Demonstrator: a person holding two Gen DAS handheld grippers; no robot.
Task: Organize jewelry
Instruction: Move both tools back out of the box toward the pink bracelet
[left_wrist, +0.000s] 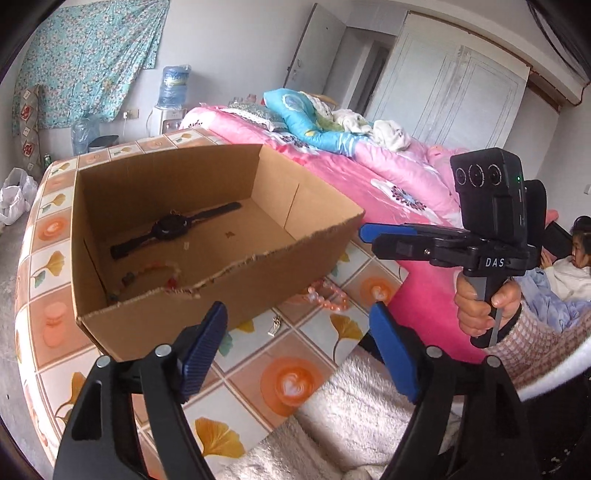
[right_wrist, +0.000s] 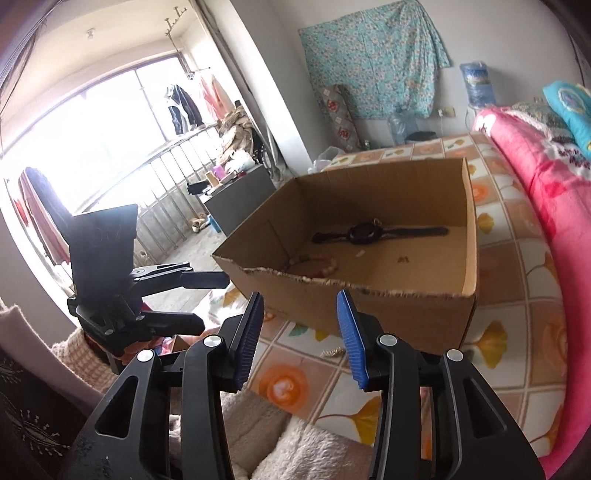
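An open cardboard box (left_wrist: 258, 288) (right_wrist: 369, 314) stands on the tiled tablecloth (left_wrist: 295, 384). Inside it lie a black watch (left_wrist: 173, 227) (right_wrist: 369, 232) and a bead bracelet (left_wrist: 155, 273) (right_wrist: 317, 267). Outside, by the box's near corner, lie a pink bead bracelet (left_wrist: 328, 295) and a small metal trinket (left_wrist: 274, 326) (right_wrist: 332, 352). My left gripper (left_wrist: 299, 332) (right_wrist: 214, 301) is wide open before the box, with nothing between its blue pads. My right gripper (right_wrist: 301, 325) (left_wrist: 369, 240) is open too and holds nothing.
A bed with a pink quilt (left_wrist: 388, 177) (right_wrist: 535, 177) borders the table on the far side. A fluffy white cushion (left_wrist: 351, 424) lies below the grippers. A person (left_wrist: 576, 266) sits at the right. A water dispenser (left_wrist: 173, 88) stands behind the table.
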